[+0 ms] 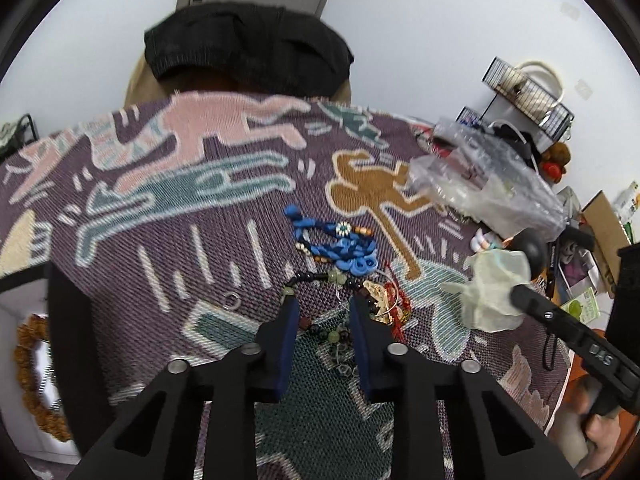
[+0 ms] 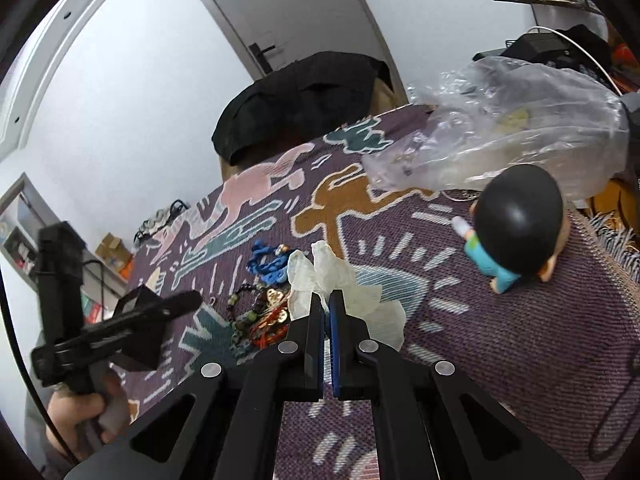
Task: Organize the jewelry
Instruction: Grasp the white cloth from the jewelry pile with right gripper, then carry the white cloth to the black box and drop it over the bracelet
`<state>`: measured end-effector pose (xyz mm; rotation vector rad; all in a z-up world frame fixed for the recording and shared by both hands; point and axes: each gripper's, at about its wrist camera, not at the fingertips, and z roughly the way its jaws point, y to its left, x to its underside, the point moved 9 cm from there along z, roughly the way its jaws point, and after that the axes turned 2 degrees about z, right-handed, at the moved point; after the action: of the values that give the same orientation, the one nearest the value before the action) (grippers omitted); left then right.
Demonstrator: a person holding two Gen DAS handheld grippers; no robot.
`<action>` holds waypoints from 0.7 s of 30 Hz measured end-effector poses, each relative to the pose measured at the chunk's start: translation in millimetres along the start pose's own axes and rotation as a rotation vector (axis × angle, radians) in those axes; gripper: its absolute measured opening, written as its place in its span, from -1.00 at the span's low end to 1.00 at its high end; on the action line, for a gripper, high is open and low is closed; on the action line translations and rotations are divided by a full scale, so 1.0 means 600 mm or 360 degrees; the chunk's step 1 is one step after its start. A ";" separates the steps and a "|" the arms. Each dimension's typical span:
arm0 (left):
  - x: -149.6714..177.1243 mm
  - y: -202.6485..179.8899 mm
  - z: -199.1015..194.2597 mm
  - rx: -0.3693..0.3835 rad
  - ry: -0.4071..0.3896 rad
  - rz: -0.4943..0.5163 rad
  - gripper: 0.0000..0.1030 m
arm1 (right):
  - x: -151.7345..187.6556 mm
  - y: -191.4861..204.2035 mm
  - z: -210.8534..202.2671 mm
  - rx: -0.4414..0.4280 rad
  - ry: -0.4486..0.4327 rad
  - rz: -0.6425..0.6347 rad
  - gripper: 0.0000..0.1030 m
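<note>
My left claw (image 1: 324, 300) hangs open right over the bead bracelets (image 1: 340, 280), which lie tangled between its tips, with the blue cord jewelry (image 1: 336, 240) just beyond. My right claw (image 2: 325, 300) is clamped on a pale organza pouch (image 2: 340, 284), just right of that pile. Everything sits on a patterned purple rug (image 1: 160, 208) covering the surface, with a white-walled room and a door behind.

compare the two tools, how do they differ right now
The left tool is open, its fingers straddling the beads with nothing clamped. The right tool is shut on the pouch, a pale sheer bag held above the cloth. Both are black with blue pads.
</note>
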<state>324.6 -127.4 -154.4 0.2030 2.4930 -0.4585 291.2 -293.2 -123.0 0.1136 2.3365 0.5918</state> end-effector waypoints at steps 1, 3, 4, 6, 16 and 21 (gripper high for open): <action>0.002 -0.001 0.010 -0.0008 0.0021 -0.0010 -0.57 | -0.001 -0.002 -0.002 -0.0001 -0.0004 0.0005 -0.93; 0.004 -0.002 0.022 -0.0026 0.0039 -0.0012 -0.60 | -0.001 -0.006 -0.005 0.0000 -0.0013 0.0009 -0.93; 0.004 -0.002 0.027 -0.0039 0.0047 -0.0011 -0.60 | -0.001 -0.008 -0.007 0.0000 -0.0018 0.0009 -0.93; 0.003 0.002 0.036 -0.0082 0.0052 -0.0005 -0.60 | 0.000 -0.012 -0.010 -0.0008 -0.0025 0.0013 -0.93; 0.010 0.020 0.071 -0.0273 0.0120 0.0065 -0.62 | 0.003 -0.023 -0.019 -0.0008 -0.0042 0.0018 -0.93; 0.008 0.023 0.074 -0.0299 0.0132 0.0076 -0.84 | 0.004 -0.022 -0.018 -0.0020 -0.0040 0.0021 -0.93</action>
<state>347.3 -130.5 -194.9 0.2102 2.5875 -0.1981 283.5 -308.7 -123.5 0.1298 2.3089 0.6084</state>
